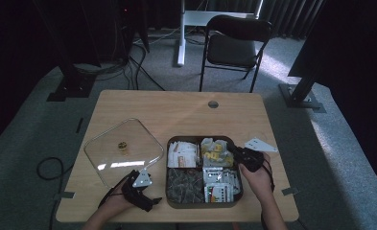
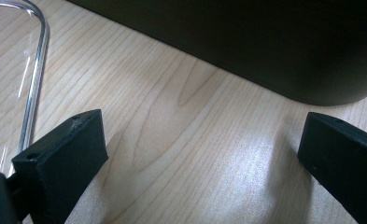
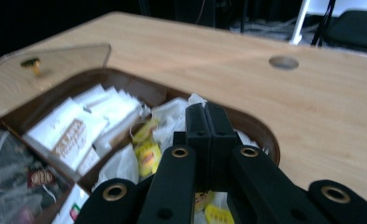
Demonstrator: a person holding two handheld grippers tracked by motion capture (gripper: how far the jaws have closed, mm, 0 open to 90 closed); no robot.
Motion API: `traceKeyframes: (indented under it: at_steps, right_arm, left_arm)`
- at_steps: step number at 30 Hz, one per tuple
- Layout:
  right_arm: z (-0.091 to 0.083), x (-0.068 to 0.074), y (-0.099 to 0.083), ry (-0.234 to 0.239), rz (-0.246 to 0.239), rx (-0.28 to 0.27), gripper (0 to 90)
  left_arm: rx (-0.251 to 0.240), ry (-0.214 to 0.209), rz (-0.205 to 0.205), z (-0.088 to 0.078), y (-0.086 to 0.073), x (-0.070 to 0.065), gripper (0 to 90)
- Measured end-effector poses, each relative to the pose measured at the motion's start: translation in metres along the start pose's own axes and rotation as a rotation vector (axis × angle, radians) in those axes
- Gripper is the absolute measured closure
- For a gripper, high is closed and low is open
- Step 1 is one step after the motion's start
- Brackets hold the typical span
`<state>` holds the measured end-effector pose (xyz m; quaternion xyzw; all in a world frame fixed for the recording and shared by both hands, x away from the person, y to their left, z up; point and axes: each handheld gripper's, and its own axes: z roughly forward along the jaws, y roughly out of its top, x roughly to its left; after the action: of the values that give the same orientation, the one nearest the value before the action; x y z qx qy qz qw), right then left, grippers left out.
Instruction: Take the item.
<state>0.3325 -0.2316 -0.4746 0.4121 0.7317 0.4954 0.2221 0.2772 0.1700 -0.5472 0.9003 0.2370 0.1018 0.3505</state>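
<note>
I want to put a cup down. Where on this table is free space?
Free: the far strip of the table, beyond the clear lid and compartment box, beside the round hole. Crowded: the near edge, with both hands and their tools.

A grey carpet floor (image 1: pixel 320 143) is lying under the light wooden table (image 1: pixel 176 108). Beyond the right claw, a black folding chair (image 1: pixel 234 45) is standing beside a white desk leg (image 1: pixel 181 33). Black cables (image 1: pixel 138 72) are running far beyond the left claw. Daylight is falling on the carpet.

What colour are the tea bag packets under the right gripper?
Yellow packets, clearest in the right gripper view.
</note>
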Motion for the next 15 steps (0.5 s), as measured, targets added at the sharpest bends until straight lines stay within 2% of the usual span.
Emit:
traceKeyframes:
  at_steps: [3,15]
  right_arm:
    - [-0.002,0.000,0.004,0.006,-0.005,-0.028,90.0]
    - [-0.007,0.003,0.017,0.025,-0.013,-0.062,90.0]
  left_arm:
    - [0.001,-0.001,-0.002,0.000,0.000,0.000,1.2]
    - [-0.001,0.000,-0.002,0.000,0.000,0.000,1.2]
